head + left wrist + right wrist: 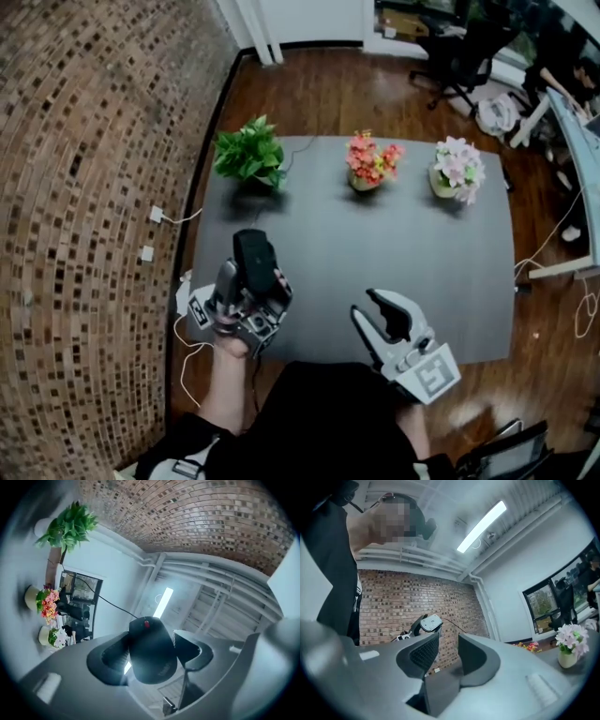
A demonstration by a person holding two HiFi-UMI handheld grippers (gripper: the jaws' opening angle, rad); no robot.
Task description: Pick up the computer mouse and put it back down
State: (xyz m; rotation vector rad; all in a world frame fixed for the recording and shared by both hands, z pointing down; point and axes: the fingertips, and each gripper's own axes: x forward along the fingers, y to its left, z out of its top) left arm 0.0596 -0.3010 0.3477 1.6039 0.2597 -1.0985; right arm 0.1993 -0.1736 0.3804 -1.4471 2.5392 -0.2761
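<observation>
On the left, the left tool [249,292] had the black computer mouse [151,651] clamped between its jaws, lifted clear above the near-left part of the grey worktop [375,244], its cable trailing away. Along the far edge stood a green plant [249,152], pink flowers [372,159] and pale flowers [457,169]. Over on the right, the right tool [375,315] hung near the front edge, jaws slightly apart, nothing between them.

Left gripper [251,281] points upward, jaws clamped on the mouse [151,648]; right gripper [368,307] jaws apart, empty.
</observation>
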